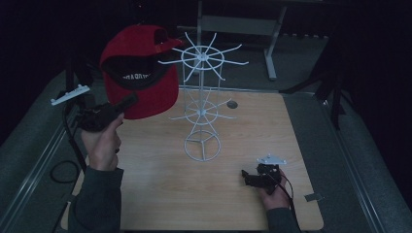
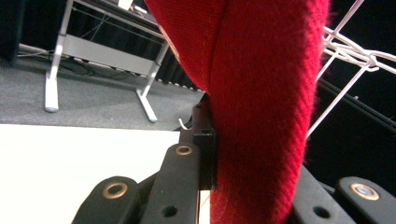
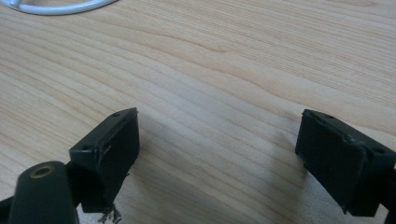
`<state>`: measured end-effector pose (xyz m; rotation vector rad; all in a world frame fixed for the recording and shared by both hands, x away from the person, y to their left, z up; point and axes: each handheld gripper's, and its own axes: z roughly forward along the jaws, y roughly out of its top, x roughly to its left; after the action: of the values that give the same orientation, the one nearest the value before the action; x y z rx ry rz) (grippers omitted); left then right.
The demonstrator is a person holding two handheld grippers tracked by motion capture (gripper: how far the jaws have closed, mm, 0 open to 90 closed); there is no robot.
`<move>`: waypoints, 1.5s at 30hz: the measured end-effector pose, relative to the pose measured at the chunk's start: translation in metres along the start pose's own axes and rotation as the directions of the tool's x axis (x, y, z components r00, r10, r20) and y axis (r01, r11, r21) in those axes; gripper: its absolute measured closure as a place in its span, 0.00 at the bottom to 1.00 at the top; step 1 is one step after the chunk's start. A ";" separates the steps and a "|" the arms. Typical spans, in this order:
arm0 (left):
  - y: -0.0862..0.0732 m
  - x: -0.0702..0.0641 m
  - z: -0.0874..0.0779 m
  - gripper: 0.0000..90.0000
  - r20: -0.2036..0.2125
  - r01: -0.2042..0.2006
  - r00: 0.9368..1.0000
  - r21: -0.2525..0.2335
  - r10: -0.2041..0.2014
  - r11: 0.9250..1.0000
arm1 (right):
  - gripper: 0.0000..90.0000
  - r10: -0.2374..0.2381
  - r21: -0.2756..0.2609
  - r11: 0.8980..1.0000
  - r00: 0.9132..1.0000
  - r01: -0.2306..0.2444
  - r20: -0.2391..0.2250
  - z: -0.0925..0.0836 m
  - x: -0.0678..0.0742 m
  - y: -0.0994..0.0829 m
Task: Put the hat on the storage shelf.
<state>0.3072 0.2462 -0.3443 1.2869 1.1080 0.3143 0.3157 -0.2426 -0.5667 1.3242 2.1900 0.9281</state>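
A red cap [image 1: 138,73] hangs in the air at the left of the white wire rack [image 1: 201,97], brim down, its back strap close to a top hook. My left gripper [image 1: 130,101] is shut on the brim's edge. In the left gripper view the red cloth of the cap [image 2: 261,102] is pinched between the black jaws, and the rack's white hooks [image 2: 348,51] show at the right. My right gripper [image 1: 247,175] rests low over the wooden table [image 1: 160,194] at the front right, open, with bare wood between its fingertips [image 3: 114,144].
The rack's round base ring [image 1: 202,145] stands mid-table; its rim [image 3: 56,7] shows in the right gripper view. A small dark disc [image 1: 231,104] lies behind the rack. A white-legged table frame [image 1: 272,43] stands on the grey floor beyond. Table edges drop off left and right.
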 end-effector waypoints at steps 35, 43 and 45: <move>-0.044 0.015 0.009 0.93 -0.016 0.025 1.000 0.055 -0.024 0.998 | 0.15 -0.001 -0.001 1.000 1.000 0.001 0.000 0.000 0.000 0.000; -0.055 0.017 0.015 0.93 -0.016 0.019 1.000 0.079 -0.018 0.997 | 0.15 0.001 -0.001 1.000 1.000 -0.001 0.000 0.000 0.000 0.000; -0.058 0.017 0.015 0.93 -0.022 0.014 1.000 0.081 -0.012 0.997 | 0.15 0.000 -0.001 1.000 1.000 0.000 0.000 0.000 0.000 0.000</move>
<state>0.3060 0.2307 -0.4045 1.3501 1.1564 0.2762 0.3157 -0.2425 -0.5668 1.3237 2.1891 0.9291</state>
